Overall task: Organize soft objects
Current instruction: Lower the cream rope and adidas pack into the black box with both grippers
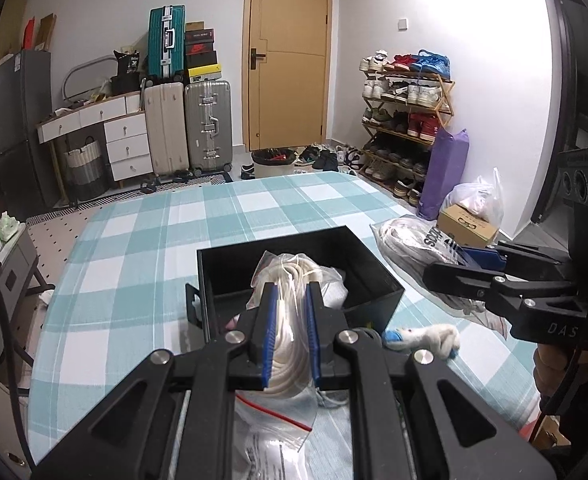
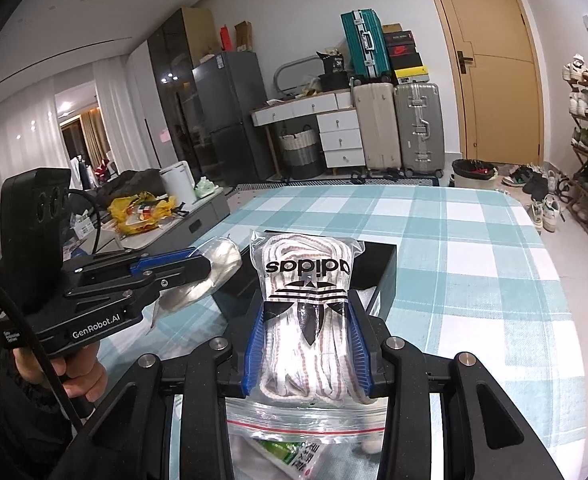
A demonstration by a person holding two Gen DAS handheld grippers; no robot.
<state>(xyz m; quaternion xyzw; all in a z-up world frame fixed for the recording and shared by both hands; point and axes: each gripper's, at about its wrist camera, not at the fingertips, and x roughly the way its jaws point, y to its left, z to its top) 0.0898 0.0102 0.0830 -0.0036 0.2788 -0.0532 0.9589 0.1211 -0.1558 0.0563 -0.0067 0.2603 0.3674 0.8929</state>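
**Both grippers carry bagged laces at the black box**

L gripper point(image 1: 290, 334): jaws clamped on clear bag of white cord point(image 1: 294, 280), held just over near edge of black box point(image 1: 366, 268) on checked tabletop point(image 1: 142, 240). R gripper point(image 2: 308, 354): jaws clamped on adidas lace bag point(image 2: 308, 276), in front of box. Small plush toy point(image 1: 426, 338) lies beside box.

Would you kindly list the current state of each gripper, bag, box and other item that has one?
Left gripper: shut on a clear bag of white laces, above the box.
Right gripper: shut on the adidas lace bag.
Black box: open, on the checked cloth, already holding a bagged item.
Felt toy: lying on the cloth beside the box.
Door: closed.
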